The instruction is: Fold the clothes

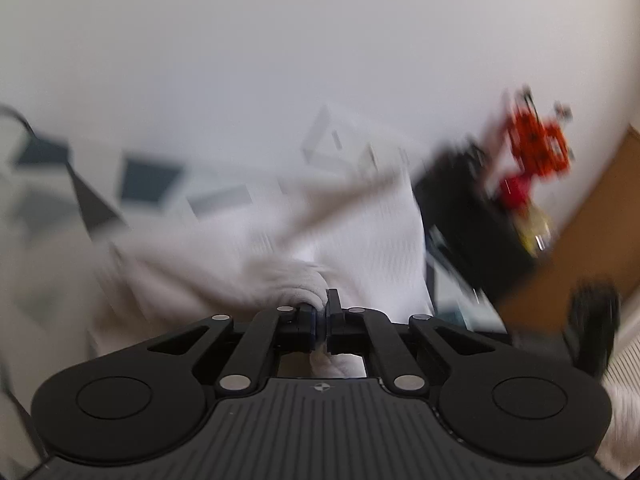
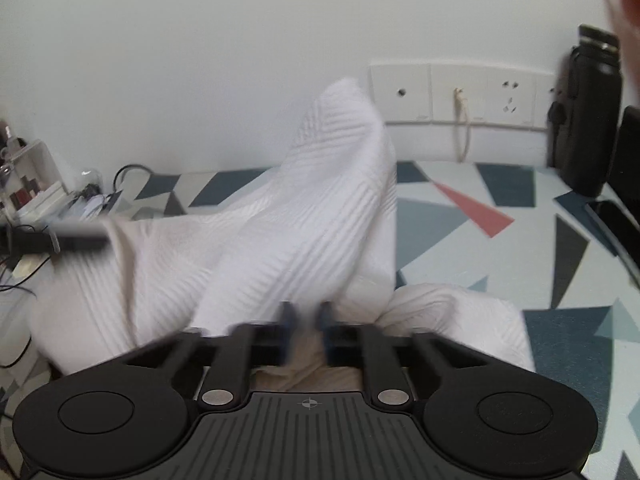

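Cloth (image 2: 304,208), white and ribbed, rises at 12 o'clock above patterned worktop (image 2: 500,240); left gripper (image 1: 322,312) fingers pinch its bunched edge, apparently lifting for folding; right gripper (image 2: 306,320) fingers narrowly parted, grip unclear.

We see a table (image 2: 500,248) with geometric-print cover carrying white ribbed garment (image 2: 280,232), black bottle (image 2: 592,120), phone (image 2: 612,216), left-side cable clutter (image 2: 80,200).
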Tool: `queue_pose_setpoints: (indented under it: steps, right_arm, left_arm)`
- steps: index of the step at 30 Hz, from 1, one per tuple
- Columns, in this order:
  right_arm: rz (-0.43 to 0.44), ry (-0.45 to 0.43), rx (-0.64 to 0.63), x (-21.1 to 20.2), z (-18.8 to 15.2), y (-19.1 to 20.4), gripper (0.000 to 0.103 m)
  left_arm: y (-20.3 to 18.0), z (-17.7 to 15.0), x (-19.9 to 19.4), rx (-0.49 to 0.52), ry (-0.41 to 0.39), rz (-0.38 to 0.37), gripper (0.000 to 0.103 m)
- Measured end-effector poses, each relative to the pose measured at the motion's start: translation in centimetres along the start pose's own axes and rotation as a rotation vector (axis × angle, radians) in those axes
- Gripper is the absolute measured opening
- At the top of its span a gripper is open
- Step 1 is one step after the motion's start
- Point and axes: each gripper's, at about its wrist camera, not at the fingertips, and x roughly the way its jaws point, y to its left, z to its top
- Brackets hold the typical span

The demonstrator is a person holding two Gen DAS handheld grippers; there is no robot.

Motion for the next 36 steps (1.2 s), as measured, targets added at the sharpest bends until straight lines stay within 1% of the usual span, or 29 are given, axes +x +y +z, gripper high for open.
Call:
queue_pose_setpoints:
  steps: [2,3,7,8,11,12,14,15,17,19,20,21,22,23,24,25,26,27,28,30,32,34,36]
  right_arm:
    - [-0.028,-0.029,0.020,-0.6,0.2,-0.8,0.004]
    - [-0.042,-0.044,0.030,-0.8,0.2,-1.2,0.000]
    - [-0.097,-0.103,0.070,-1.9,0.6,-2.8,0.000]
    - [-0.104,-0.097,0.093,-2.1,0.6,-3.5,0.000]
    - [-0.082,-0.065,0.091,-2.5,0.1,-4.2,0.001]
    - [-0.064,-0.049,0.084,-2.3,-0.2,-3.9,0.005]
    - [-0.024,-0.024,0.064,-2.0,-0.7,-3.1,0.018]
    - [0.004,-0.020,0.042,-1.7,-0.9,-2.4,0.030]
    - [0.030,-0.022,-0.013,-1.1,-1.0,-0.7,0.039]
    - [0.063,-0.017,-0.056,-0.3,-0.9,0.8,0.058]
    - [0.079,-0.014,-0.077,0.0,-0.8,1.6,0.062]
    - [0.096,-0.011,-0.098,0.4,-0.7,2.3,0.070]
    - [0.112,-0.008,-0.119,0.8,-0.6,3.1,0.073]
    - [0.123,0.007,-0.129,1.4,-0.6,3.6,0.072]
    - [0.139,0.022,-0.129,2.1,-0.7,3.8,0.060]
    - [0.158,0.036,-0.124,2.6,-0.7,3.8,0.029]
    - [0.150,0.044,-0.119,2.9,-0.7,3.8,0.017]
    - [0.151,0.044,-0.116,3.0,-0.7,3.6,0.015]
    - [0.162,0.025,-0.108,2.6,-0.5,3.3,0.012]
    - [0.136,-0.050,-0.094,1.4,0.1,2.5,0.010]
    - [0.064,-0.129,-0.062,0.0,1.1,1.3,0.010]
    - [-0.011,-0.210,-0.009,-1.6,2.2,-0.1,0.009]
    - [-0.061,-0.257,0.063,-2.7,2.8,-1.9,0.009]
  left_arm:
    - [0.5,1.8,-1.3,-0.005,-0.082,0.044,0.004]
    - [0.8,2.3,-1.7,-0.010,-0.105,0.060,0.004]
    - [1.8,1.8,-2.1,-0.044,-0.104,0.087,0.004]
    - [2.0,1.7,-2.1,-0.052,-0.104,0.094,0.004]
    - [2.8,1.3,-2.4,-0.078,-0.104,0.115,0.004]
    - [3.0,1.2,-2.5,-0.087,-0.104,0.122,0.004]
    - [3.3,0.5,-2.5,-0.104,-0.092,0.117,0.004]
    - [3.3,0.1,-2.6,-0.106,-0.086,0.114,0.004]
    - [3.3,-0.7,-2.9,-0.108,-0.075,0.109,0.004]
    - [3.2,-1.4,-3.3,-0.109,-0.064,0.101,0.004]
    - [3.1,-1.7,-3.5,-0.108,-0.058,0.092,0.004]
    - [2.9,-2.1,-3.6,-0.104,-0.052,0.082,0.004]
    - [2.7,-2.3,-3.8,-0.093,-0.046,0.073,0.004]
    - [2.5,-2.6,-3.9,-0.083,-0.043,0.070,0.004]
    - [2.4,-2.9,-4.2,-0.077,-0.042,0.073,0.004]
    - [2.3,-3.2,-4.4,-0.071,-0.041,0.076,0.004]
    - [2.3,-3.3,-4.6,-0.072,-0.045,0.084,0.004]
    - [2.5,-3.4,-4.9,-0.082,-0.052,0.098,0.004]
    - [2.8,-3.3,-5.1,-0.092,-0.062,0.111,0.004]
    - [3.3,-2.5,-5.9,-0.107,-0.103,0.138,0.004]
    - [3.8,-1.4,-6.8,-0.118,-0.158,0.167,0.004]
    - [4.0,-0.1,-8.0,-0.119,-0.234,0.200,0.004]
    - [4.2,0.9,-8.9,-0.113,-0.290,0.227,0.004]
